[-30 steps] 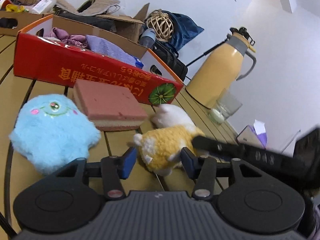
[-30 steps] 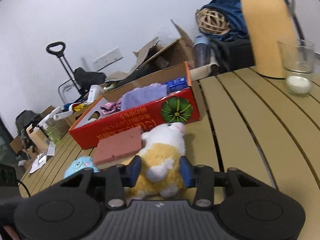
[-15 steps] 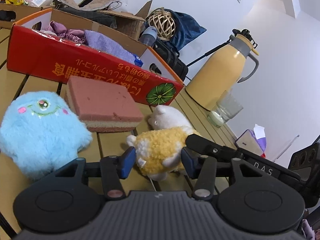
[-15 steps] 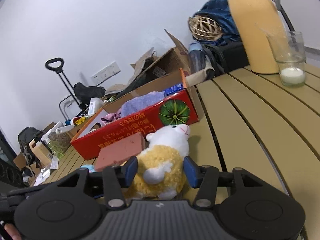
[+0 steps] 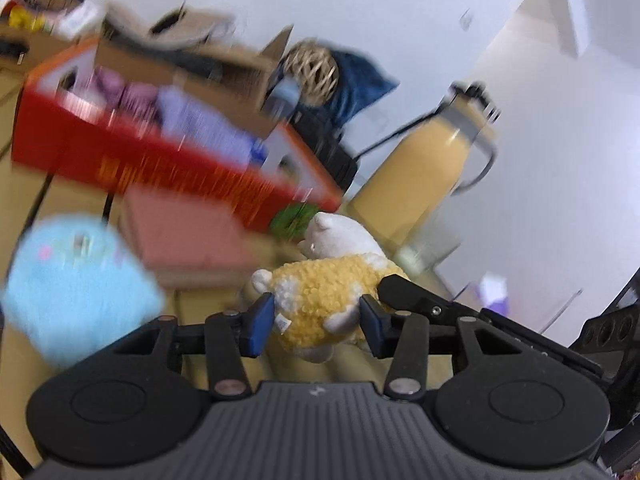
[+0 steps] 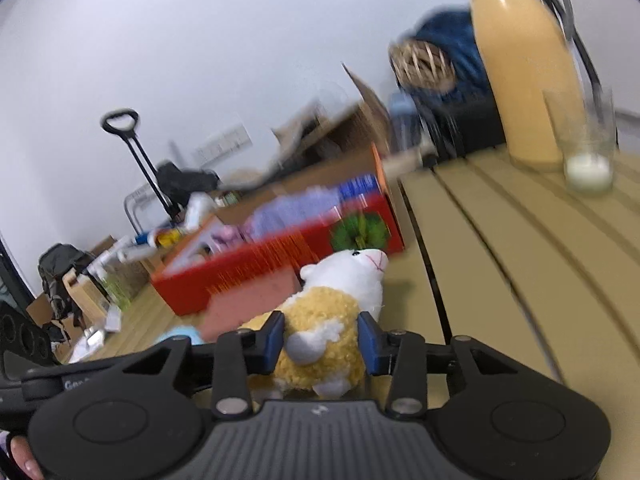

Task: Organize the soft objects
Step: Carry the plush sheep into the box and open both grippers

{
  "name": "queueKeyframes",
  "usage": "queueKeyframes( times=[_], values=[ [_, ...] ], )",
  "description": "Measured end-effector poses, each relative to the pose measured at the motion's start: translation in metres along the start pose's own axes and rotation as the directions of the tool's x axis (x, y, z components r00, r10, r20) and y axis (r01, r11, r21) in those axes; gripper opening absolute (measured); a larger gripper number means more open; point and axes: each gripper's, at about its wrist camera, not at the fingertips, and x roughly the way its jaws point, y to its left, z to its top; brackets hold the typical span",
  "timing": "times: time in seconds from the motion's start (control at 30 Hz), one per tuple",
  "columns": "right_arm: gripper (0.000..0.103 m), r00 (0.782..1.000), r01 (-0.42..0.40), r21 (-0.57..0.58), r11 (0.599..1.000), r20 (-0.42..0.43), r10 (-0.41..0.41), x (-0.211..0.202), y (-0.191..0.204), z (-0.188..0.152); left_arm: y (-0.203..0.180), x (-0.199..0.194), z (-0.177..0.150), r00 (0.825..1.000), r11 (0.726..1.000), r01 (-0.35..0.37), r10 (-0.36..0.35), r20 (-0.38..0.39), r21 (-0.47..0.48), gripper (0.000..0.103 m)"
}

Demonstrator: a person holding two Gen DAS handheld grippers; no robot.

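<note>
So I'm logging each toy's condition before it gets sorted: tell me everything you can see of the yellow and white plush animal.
The yellow and white plush animal has a curly yellow body, smooth white head with pink stitched mouth, white paws and a small tag. It looks soft and intact, head pointing towards the red cardboard box. Both the right claw and left claw grip its body, with blue pads pressed into the fleece.

Left tool [image 5: 316, 322] seemingly pinching yellow plush [image 5: 324, 292].
</note>
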Motion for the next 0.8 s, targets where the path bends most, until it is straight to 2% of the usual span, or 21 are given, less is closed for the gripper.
queueKeyframes(
  times=[0.1, 0.2, 0.3, 0.4, 0.5, 0.6, 0.73, 0.8],
  values=[
    [0.038, 0.997, -0.035, -0.031, 0.999, 0.065, 0.037, -0.007, 0.011, 0.03, -0.01, 0.002, 0.038, 0.998, 1.0, 0.005, -0.006, 0.057, 0.017, 0.047],
    [0.038, 0.995, -0.046, -0.096, 0.994, 0.089, 0.055, 0.01, 0.022, 0.075, -0.009, 0.026, 0.081, 0.999, 0.999, -0.031, 0.029, 0.04, 0.042, 0.047],
    [0.038, 0.998, -0.051, -0.101, 0.994, 0.041, 0.056, 0.05, 0.019, 0.114, 0.008, 0.059, 0.116, 0.998, 0.998, -0.058, 0.058, -0.004, -0.017, 0.046],
    [0.038, 0.999, -0.043, -0.103, 0.994, -0.029, 0.04, 0.093, 0.009, 0.139, 0.028, 0.095, 0.135, 0.995, 0.995, -0.084, 0.08, -0.065, -0.054, 0.046],
    [0.038, 0.996, -0.026, -0.085, 0.996, -0.092, 0.018, 0.13, -0.002, 0.145, 0.042, 0.118, 0.135, 0.987, 0.991, -0.127, 0.122, -0.102, -0.045, 0.046],
    [0.038, 0.99, 0.011, -0.086, 0.996, -0.14, -0.023, 0.156, -0.008, 0.137, 0.051, 0.134, 0.127, 0.981, 0.99, -0.136, 0.13, -0.144, -0.028, 0.046],
    [0.039, 0.979, 0.084, -0.169, 0.982, -0.171, -0.114, 0.166, -0.006, 0.122, 0.053, 0.139, 0.118, 0.98, 0.99, -0.137, 0.14, -0.145, 0.029, 0.039],
    [0.037, 0.969, 0.122, -0.254, 0.96, -0.179, -0.171, 0.17, 0.001, 0.112, 0.052, 0.138, 0.117, 0.978, 0.988, -0.15, 0.155, -0.141, 0.048, 0.038]
  ],
)
